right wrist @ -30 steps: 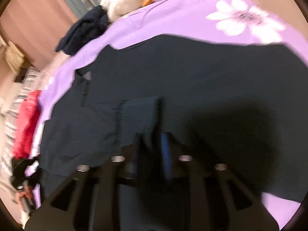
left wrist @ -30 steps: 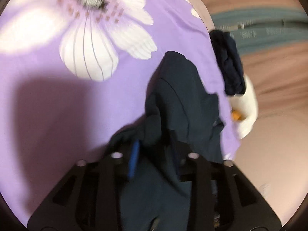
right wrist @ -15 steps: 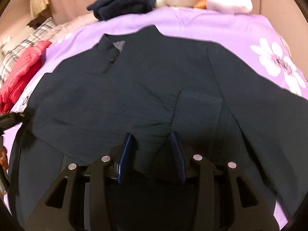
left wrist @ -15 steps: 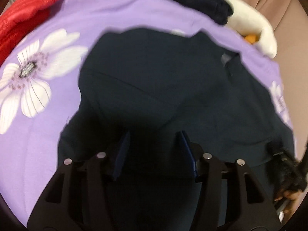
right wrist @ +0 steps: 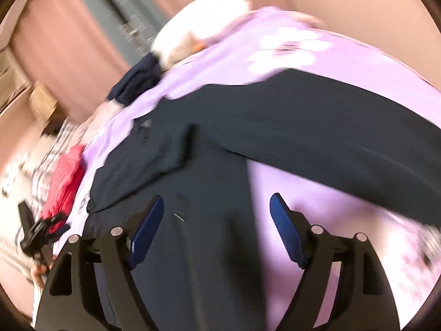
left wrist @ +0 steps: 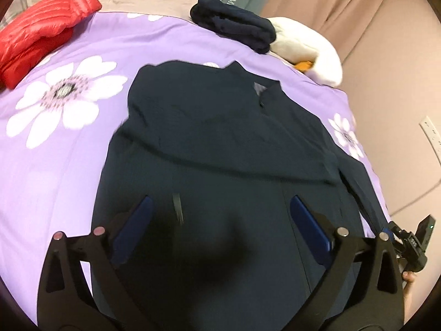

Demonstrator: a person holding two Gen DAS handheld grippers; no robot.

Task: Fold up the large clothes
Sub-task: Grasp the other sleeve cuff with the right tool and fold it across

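Observation:
A large dark navy jacket (left wrist: 220,143) lies flat on a purple flowered bedspread (left wrist: 69,143), collar toward the far side. One sleeve is folded across its chest. My left gripper (left wrist: 219,207) is open and empty above the jacket's lower body. In the right wrist view the jacket (right wrist: 193,165) shows with one sleeve (right wrist: 330,138) stretched out to the right. My right gripper (right wrist: 216,207) is open and empty over the jacket's right edge and the bedspread (right wrist: 317,198). The right wrist view is blurred.
A red puffer jacket (left wrist: 38,38) lies at the far left of the bed. A folded dark garment (left wrist: 234,27) and a white plush toy (left wrist: 306,47) sit at the far edge. Curtains (left wrist: 358,8) hang behind. The other gripper (left wrist: 413,245) shows at the right edge.
Both grippers have let go of the jacket's sleeves and opened wide. Both have pulled back and up from the jacket. The right gripper has swung to the right.

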